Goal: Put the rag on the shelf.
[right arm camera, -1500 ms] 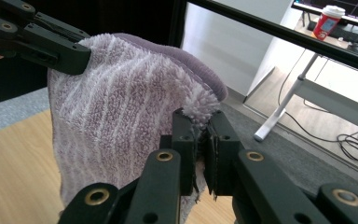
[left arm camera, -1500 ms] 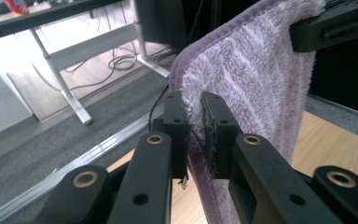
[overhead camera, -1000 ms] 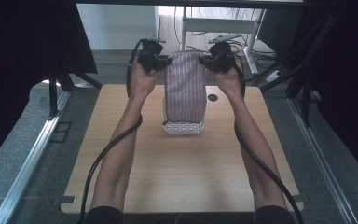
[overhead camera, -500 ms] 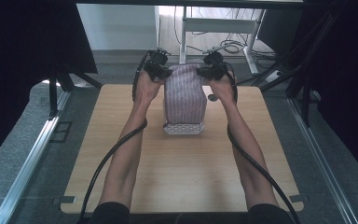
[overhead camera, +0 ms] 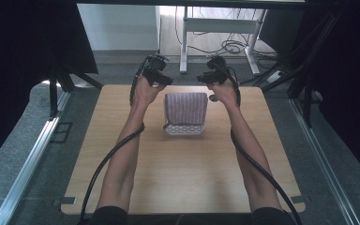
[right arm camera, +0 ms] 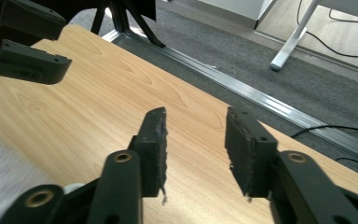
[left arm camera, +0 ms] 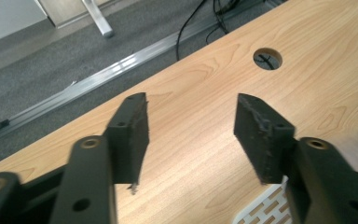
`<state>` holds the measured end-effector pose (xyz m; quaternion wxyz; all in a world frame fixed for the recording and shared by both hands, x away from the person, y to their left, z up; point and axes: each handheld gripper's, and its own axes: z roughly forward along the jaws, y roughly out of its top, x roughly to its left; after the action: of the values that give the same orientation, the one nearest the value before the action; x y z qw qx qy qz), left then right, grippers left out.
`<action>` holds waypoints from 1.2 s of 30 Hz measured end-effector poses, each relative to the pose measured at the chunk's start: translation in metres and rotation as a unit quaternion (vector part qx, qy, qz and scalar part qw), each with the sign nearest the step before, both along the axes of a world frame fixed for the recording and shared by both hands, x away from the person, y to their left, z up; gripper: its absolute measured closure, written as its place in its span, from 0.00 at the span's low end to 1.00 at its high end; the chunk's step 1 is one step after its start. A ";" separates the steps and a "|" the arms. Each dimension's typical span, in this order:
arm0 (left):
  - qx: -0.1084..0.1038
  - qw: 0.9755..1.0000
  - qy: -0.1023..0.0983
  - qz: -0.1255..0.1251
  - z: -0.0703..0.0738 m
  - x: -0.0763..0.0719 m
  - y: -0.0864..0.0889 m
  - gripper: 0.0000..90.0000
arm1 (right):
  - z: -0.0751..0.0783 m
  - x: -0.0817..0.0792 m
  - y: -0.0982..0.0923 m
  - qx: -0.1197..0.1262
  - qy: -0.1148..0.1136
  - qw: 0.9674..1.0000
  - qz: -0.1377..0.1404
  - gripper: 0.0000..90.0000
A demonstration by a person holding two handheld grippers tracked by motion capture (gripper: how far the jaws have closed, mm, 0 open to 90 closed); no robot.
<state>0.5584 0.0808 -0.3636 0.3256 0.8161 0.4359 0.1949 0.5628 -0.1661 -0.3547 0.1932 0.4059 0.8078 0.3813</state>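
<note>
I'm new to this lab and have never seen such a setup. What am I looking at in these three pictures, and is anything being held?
There is no robot here. A person reaches both forearms across a wooden table, holding a hand-held two-jaw tool in each hand: the left gripper and the right gripper.

The high view comes from a fixed camera above the person, looking forward and down. The other two come from small cameras riding on each gripper, looking along its black jaws.

On the table stands a white lattice basket with striped purple cloth over it. The tabletop also has a round cable hole.

Nothing is held: both pairs of jaws stand apart with bare wood between them.
</note>
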 end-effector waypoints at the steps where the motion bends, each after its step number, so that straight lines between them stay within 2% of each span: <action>1: -0.007 1.000 0.001 -0.003 0.001 -0.001 0.001 0.46 | 0.000 0.000 -0.001 0.003 0.002 1.000 0.002 0.63; 13: -0.041 0.998 -0.027 -0.031 0.011 -0.023 0.006 0.28 | 0.001 -0.013 -0.013 0.038 -0.004 0.999 0.012 0.44; 15: -0.049 0.998 -0.028 -0.038 0.013 -0.027 0.006 0.26 | 0.001 -0.016 -0.015 0.049 0.003 0.999 0.019 0.40; 23: -0.076 0.994 -0.025 -0.070 0.013 -0.042 0.007 0.20 | 0.001 -0.034 -0.018 0.054 -0.003 0.997 0.046 0.32; 29: -0.072 0.993 -0.027 -0.085 0.013 -0.051 0.006 0.18 | 0.003 -0.046 -0.017 0.059 -0.005 0.996 0.063 0.28; 36: -0.080 0.992 -0.024 -0.098 0.012 -0.062 0.006 0.15 | 0.003 -0.060 -0.015 0.058 -0.002 0.995 0.081 0.23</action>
<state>0.4963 0.0871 -0.3515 0.4179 0.8214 0.3599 0.1455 0.5026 -0.1815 -0.3519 0.1390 0.3487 0.8142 0.4430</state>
